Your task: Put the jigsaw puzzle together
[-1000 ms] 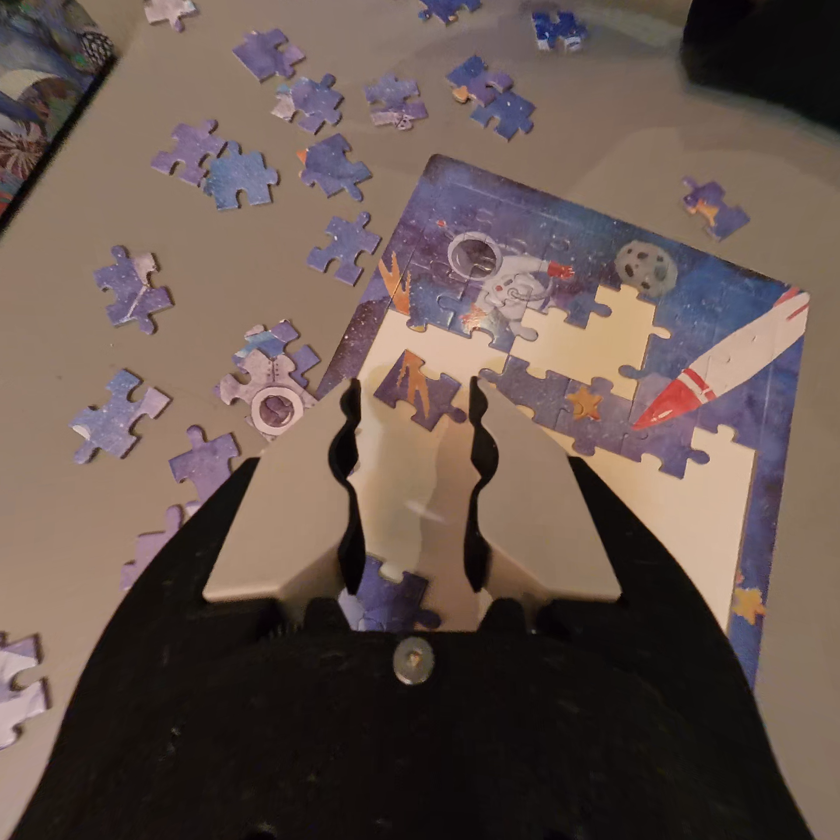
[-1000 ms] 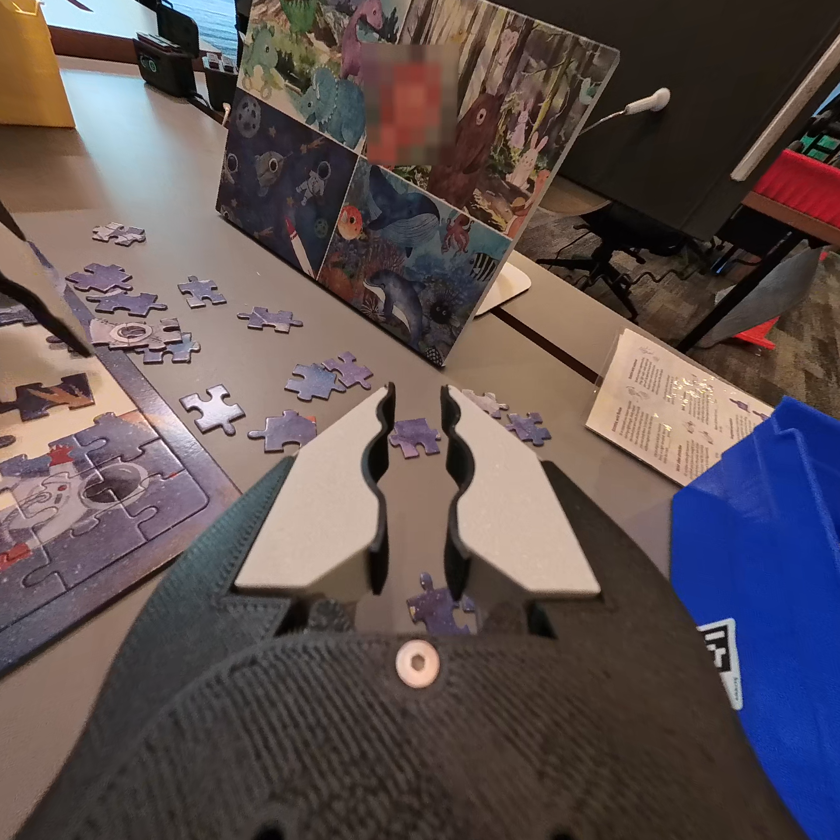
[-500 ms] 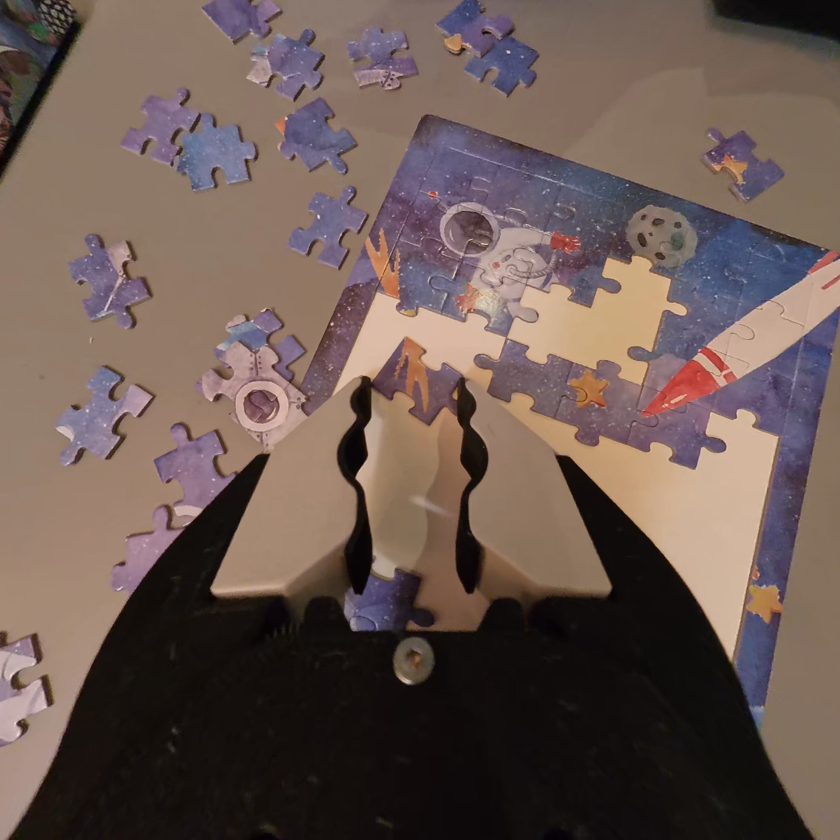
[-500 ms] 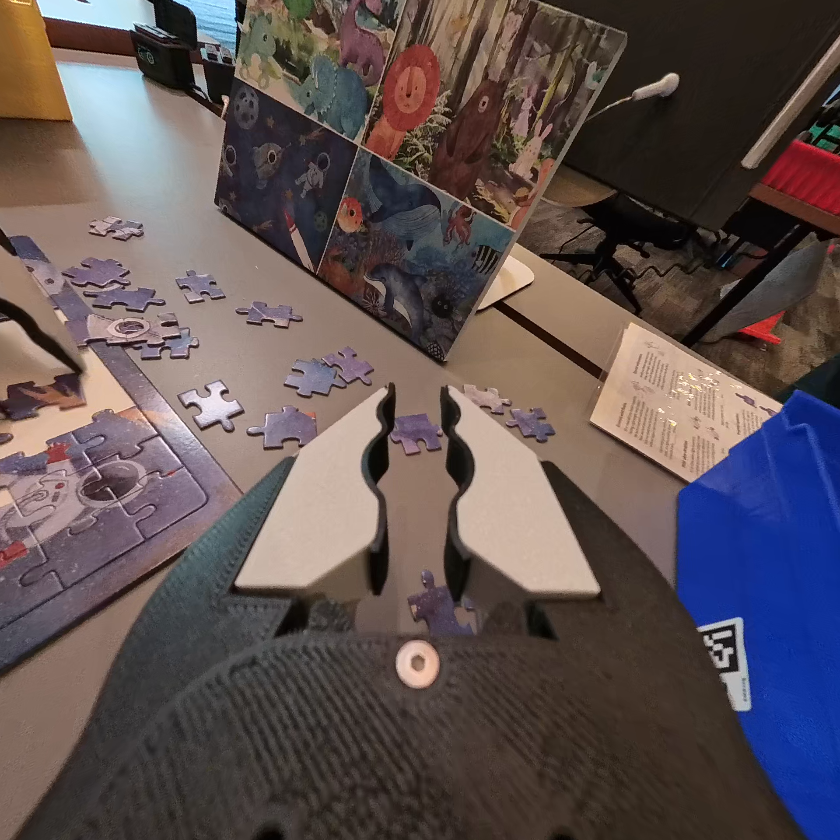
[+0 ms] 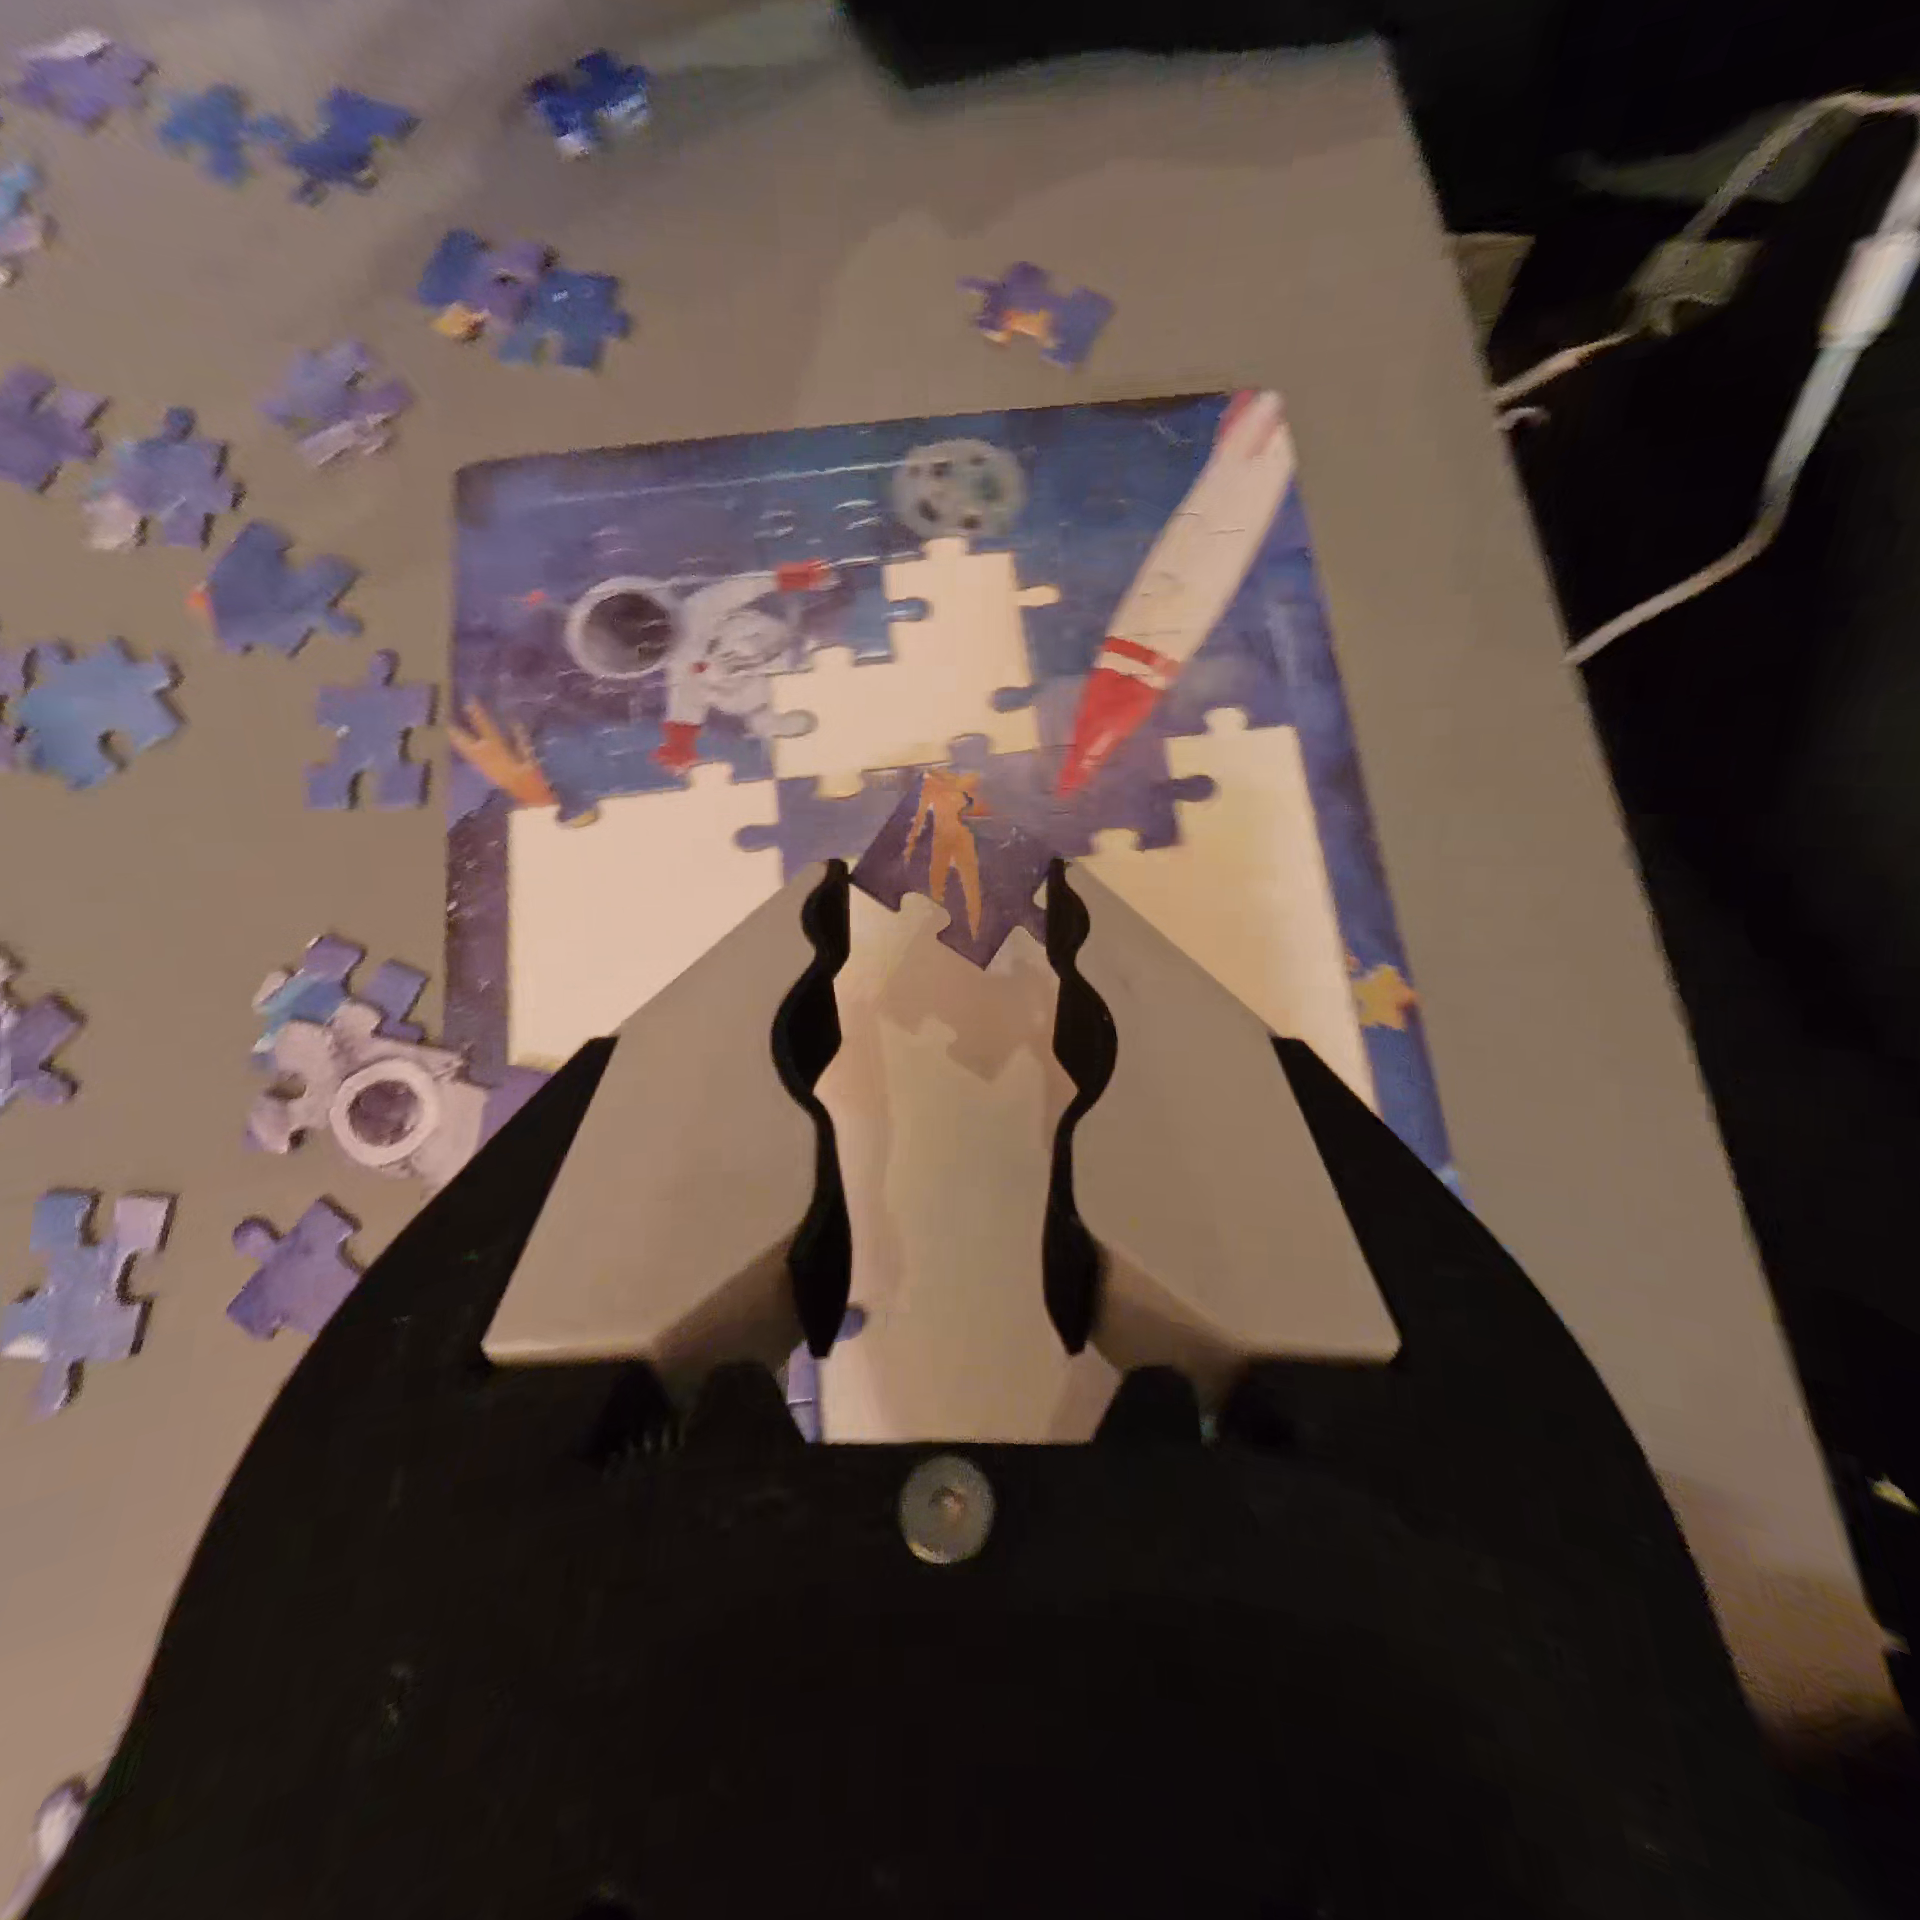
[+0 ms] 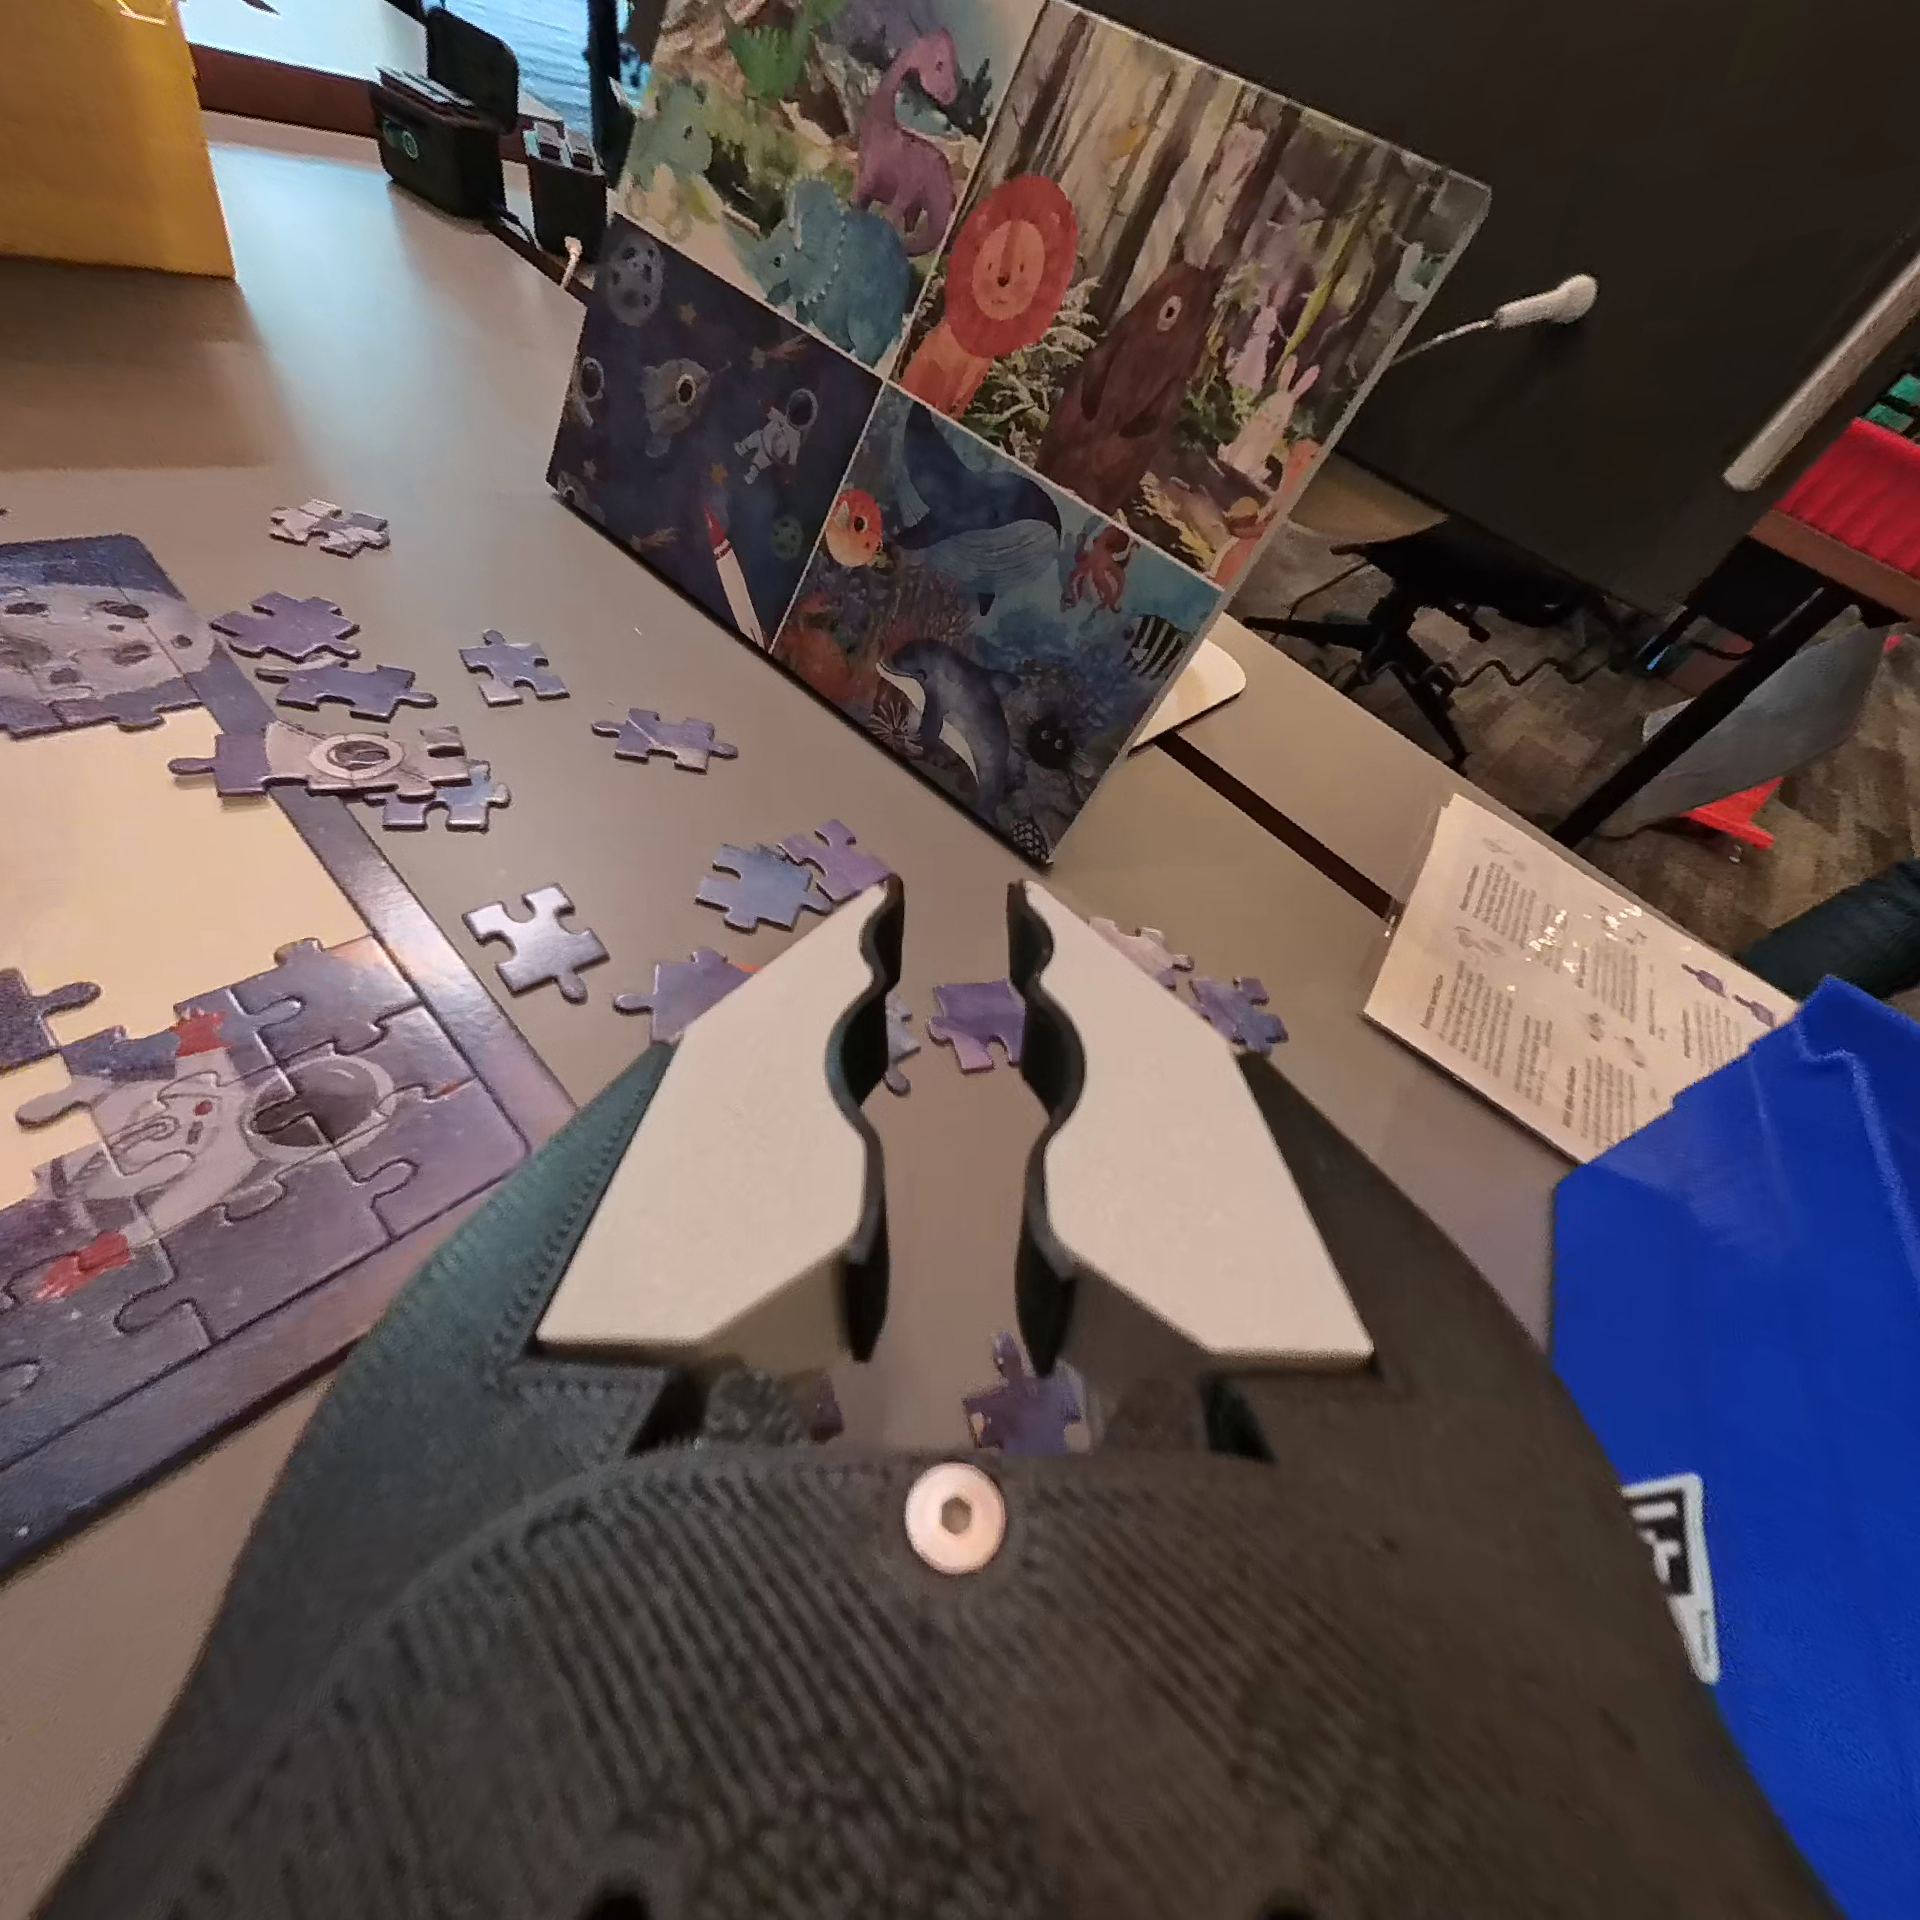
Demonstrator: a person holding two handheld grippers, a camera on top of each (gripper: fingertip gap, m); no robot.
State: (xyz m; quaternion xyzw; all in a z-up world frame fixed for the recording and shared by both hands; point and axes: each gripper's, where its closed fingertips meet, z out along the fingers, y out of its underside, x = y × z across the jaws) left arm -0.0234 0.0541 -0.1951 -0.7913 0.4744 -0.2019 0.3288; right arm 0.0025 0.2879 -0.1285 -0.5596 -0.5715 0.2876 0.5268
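Observation:
In the left wrist view my left gripper [image 5: 943, 878] is shut on a purple puzzle piece with orange streaks [image 5: 951, 862]. Both fingertips press its sides. The piece hangs just above the bare cream part of the space puzzle board [image 5: 644, 914] and casts a shadow on it. The board shows an astronaut [image 5: 717, 644] and a rocket [image 5: 1174, 613] put together. My right gripper [image 6: 954, 899] is open and holds nothing. It hovers over the grey table, above a loose purple piece [image 6: 977, 1023]. The board also shows at the left of the right wrist view [image 6: 156, 883].
Several loose pieces [image 5: 270, 603] lie left of the board, with a joined helmet cluster [image 5: 353, 1091]. The table edge [image 5: 1558, 727] runs close on the right, with cables [image 5: 1766, 312] beyond. An upright picture board [image 6: 935, 468], a printed sheet [image 6: 1558, 977] and a blue bin [image 6: 1745, 1351] stand near my right gripper. The gap from one gripper's tips to the other's is roughly 25 centimetres.
My left gripper's jaws narrowed onto the orange-streaked piece, then carried it off the cream area toward the assembled row near the rocket. My right gripper has barely moved.

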